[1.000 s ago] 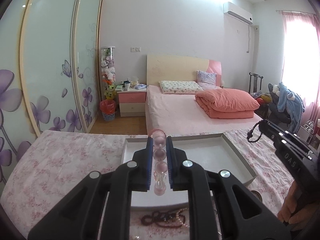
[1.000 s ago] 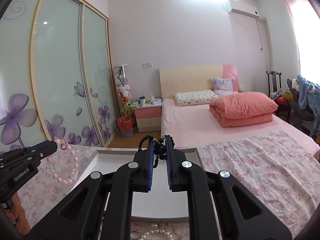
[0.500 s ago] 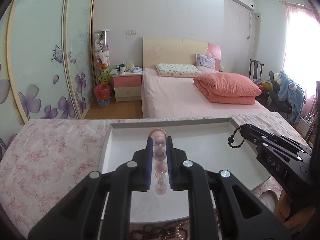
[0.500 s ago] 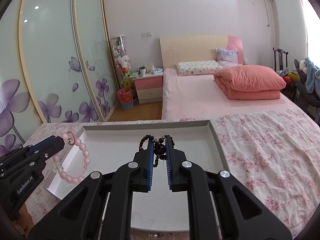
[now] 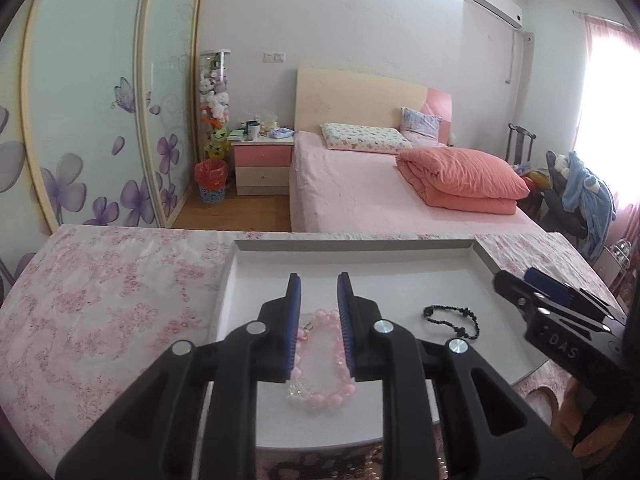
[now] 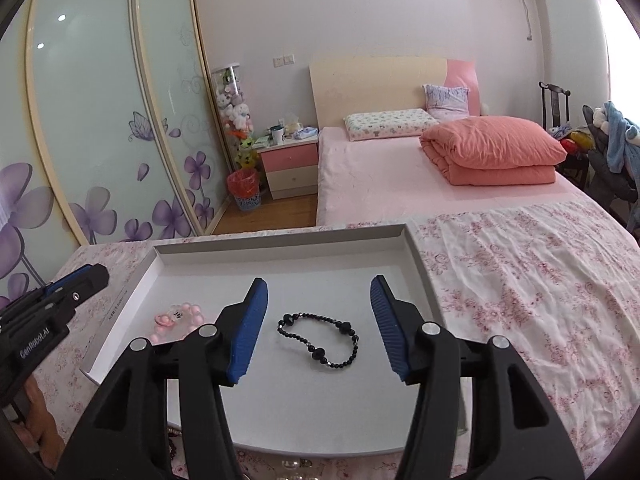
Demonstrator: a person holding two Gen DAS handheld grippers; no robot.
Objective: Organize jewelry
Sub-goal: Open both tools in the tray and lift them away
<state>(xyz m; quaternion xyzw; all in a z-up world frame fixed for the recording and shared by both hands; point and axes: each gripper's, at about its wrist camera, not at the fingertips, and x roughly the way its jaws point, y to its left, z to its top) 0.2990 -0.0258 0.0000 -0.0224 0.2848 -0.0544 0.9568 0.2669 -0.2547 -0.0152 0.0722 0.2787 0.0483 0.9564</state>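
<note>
Supporting surface: you are working over a table draped in a pink floral cloth [image 6: 520, 280], which is lying slightly creased. Sitting directly on the cloth is a shallow white tray [image 6: 416, 256], its far rim facing the bed. At the near edge, just in front of the tray, a dark beaded strand [image 5: 352, 460] and a pale pearl strand [image 6: 292, 472] are lying on the cloth, both only partly showing.
</note>
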